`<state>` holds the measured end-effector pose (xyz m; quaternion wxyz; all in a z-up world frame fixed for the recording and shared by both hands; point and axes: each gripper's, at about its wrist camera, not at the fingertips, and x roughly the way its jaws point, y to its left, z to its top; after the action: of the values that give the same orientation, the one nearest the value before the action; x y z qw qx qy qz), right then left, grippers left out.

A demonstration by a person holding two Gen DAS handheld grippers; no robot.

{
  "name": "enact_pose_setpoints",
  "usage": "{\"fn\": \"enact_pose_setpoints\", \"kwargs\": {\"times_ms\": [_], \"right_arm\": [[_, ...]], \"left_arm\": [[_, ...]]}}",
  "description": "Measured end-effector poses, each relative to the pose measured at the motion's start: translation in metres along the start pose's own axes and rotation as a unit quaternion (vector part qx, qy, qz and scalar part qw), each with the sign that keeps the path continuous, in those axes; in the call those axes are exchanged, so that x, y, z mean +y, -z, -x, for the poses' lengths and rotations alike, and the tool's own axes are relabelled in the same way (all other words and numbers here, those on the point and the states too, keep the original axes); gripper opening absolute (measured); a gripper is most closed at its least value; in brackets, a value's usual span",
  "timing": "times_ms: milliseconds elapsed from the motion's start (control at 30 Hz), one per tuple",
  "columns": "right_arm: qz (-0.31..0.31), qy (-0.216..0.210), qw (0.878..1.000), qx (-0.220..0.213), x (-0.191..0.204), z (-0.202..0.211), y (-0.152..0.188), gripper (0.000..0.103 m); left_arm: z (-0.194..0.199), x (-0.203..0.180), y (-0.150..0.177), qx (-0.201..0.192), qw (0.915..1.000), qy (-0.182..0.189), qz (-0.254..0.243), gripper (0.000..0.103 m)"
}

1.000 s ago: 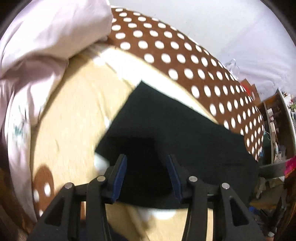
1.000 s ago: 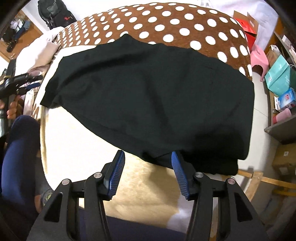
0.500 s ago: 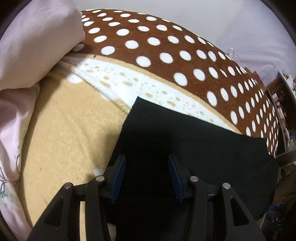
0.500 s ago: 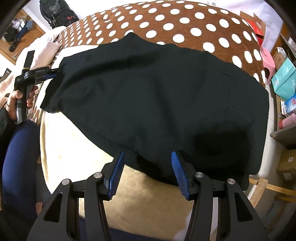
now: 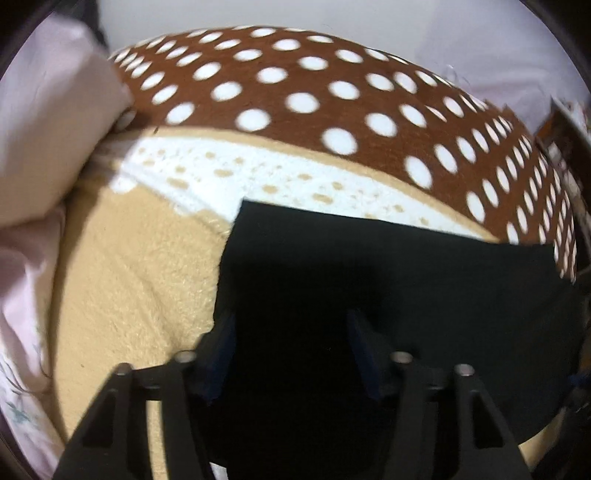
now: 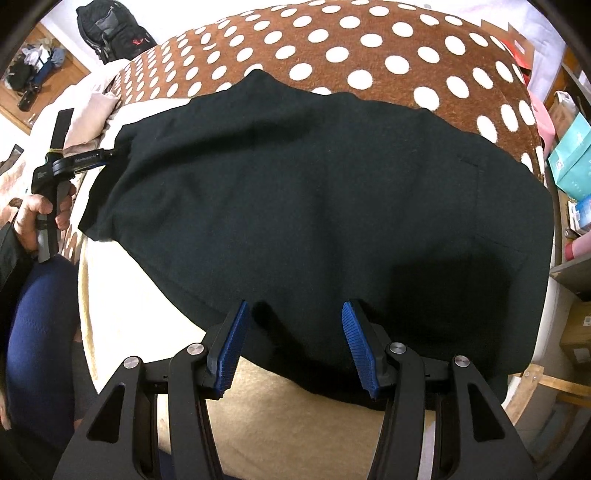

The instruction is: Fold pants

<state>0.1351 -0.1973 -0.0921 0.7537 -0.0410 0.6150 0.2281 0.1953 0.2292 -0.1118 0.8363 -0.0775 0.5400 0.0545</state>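
One pair black pants [image 6: 314, 206], spread flat across tan fleece blanket [image 6: 295, 424], far edge overlapping brown white-dotted band [image 6: 369, 48]. Left gripper [image 5: 290, 347]: fingers spread wide, hovering over pants' left end, nothing clamped. Right gripper [image 6: 295, 336]: blue pads [image 6: 231, 354] wide apart above near hem, holding nothing. Pink pillow [image 5: 48, 122] lies left of blanket. Teal box [image 6: 570, 158] at right. Black backpack [image 6: 110, 33] in far corner.

Left view motion-blurred, dim; right view sharp, bright; fisheye edges bowed, vignetted.
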Motion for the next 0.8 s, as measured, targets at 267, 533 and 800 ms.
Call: {"fn": "enact_pose_setpoints", "kwargs": {"times_ms": [267, 533, 800], "right_arm": [[-0.010, -0.004, 1.000, -0.003, -0.004, 0.002, 0.001, 0.053], [-0.034, 0.002, 0.999, -0.019, -0.015, 0.008, 0.001, 0.053], [-0.061, 0.013, 0.998, -0.030, -0.025, 0.011, 0.004, 0.053]], "left_arm": [[0.010, -0.026, -0.002, -0.012, 0.9991, -0.017, -0.036, 0.007], [0.037, -0.026, -0.043, -0.054, 0.9972, -0.026, -0.045, 0.007], [-0.011, -0.020, -0.057, 0.019, 0.9964, -0.060, -0.056, 0.021]]}}
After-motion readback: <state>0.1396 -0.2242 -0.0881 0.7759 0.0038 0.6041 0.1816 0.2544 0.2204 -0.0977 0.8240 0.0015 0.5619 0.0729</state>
